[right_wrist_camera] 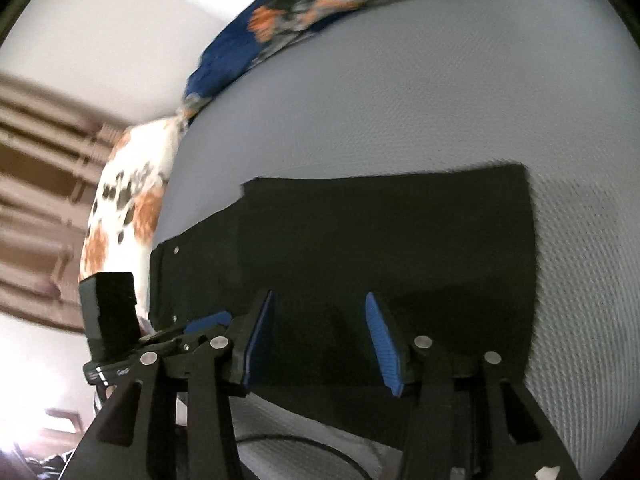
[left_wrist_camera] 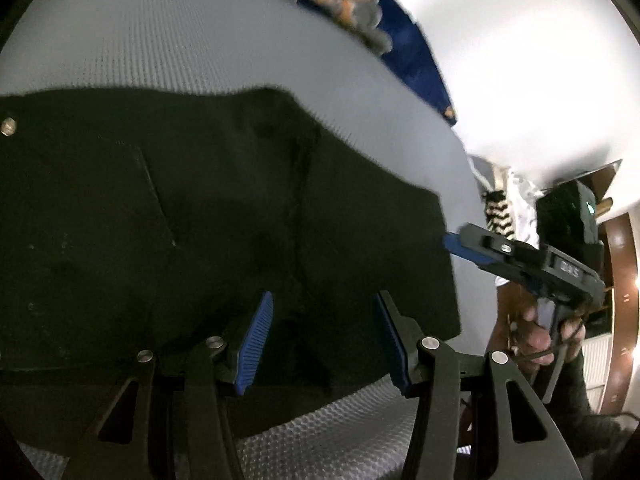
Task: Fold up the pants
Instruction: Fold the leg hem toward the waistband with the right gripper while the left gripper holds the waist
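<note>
Left wrist: left gripper [left_wrist_camera: 320, 336], jaws apart, hovers over black pants [left_wrist_camera: 200, 208] lying flat on the grey bed [left_wrist_camera: 160, 40]. Right wrist: right gripper [right_wrist_camera: 320, 336], jaws apart with nothing clamped, over the pants' near edge.

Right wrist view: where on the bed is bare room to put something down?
Bare grey mattress lies between the black pants and the blue floral blanket, and in a strip right of the pants. Crowded: the near edge, where both open grippers, right and left, hang over the pants.
</note>
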{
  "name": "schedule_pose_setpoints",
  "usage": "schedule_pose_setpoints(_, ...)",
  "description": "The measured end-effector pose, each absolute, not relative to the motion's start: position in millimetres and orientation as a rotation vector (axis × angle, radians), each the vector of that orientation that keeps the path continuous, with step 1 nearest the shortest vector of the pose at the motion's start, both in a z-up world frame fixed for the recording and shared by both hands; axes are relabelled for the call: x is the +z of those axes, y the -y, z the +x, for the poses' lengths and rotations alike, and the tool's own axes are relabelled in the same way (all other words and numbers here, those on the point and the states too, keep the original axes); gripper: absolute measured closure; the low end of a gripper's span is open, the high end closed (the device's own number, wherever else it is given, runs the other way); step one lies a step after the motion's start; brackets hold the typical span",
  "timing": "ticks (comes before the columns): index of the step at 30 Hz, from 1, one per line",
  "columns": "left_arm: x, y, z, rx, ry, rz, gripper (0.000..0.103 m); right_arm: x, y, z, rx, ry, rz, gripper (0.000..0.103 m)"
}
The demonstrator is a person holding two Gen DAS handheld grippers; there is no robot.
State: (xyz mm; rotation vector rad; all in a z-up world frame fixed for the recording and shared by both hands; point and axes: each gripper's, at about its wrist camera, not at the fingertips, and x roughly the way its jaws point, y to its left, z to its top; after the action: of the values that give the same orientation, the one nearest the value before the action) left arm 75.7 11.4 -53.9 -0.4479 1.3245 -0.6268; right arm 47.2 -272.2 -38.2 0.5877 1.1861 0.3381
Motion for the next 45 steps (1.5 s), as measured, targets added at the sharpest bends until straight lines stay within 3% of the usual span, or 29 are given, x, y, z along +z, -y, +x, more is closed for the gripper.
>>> schedule_pose_setpoints(5,-69,0,84,-0.604,-1.378,-0.457,0.05,-49,295,37,0.299,-1.182,0.658,0.057)
schedule_pose_setpoints(14,-71,29,89,-0.62,-1.294,-0.405,0.05,-61,307,34,0.296,-1.173,0.689,0.057)
schedule_pose_setpoints(16,-69,34,88,-0.63,-1.286,-0.376,0.063,-62,303,35,0.291,-1.175,0.667,0.057)
schedule_pose_setpoints(17,-71,37,87,-0.639,-1.296,-0.368,0.091,-63,302,35,0.289,-1.177,0.656,0.057)
schedule_pose_setpoints(18,-73,40,86,-0.633,-1.31,-0.363,0.099,-63,300,35,0.284,-1.179,0.641,0.057)
schedule_pose_setpoints(26,-44,34,81,-0.602,-1.227,-0.308,0.1,-57,290,38,0.247,-1.158,0.523,0.057)
schedule_pose_setpoints(32,-73,39,82,-0.534,-1.287,-0.228,0.1,-75,278,44,0.206,-1.189,0.411,0.059)
schedule_pose_setpoints(36,-62,48,78,-0.525,-1.249,-0.136,0.098,-65,277,52,0.192,-1.174,0.357,0.061)
schedule_pose_setpoints(38,-49,51,75,-0.521,-1.189,-0.06,0.091,-57,280,60,0.147,-1.137,0.312,0.061)
schedule_pose_setpoints(42,-29,70,78,-0.492,-1.038,0.078,0.067,-56,284,82,0.089,-1.102,0.254,0.061)
schedule_pose_setpoints(45,-37,86,92,-0.48,-1.024,0.117,0.066,-67,285,95,0.082,-1.121,0.262,0.062)
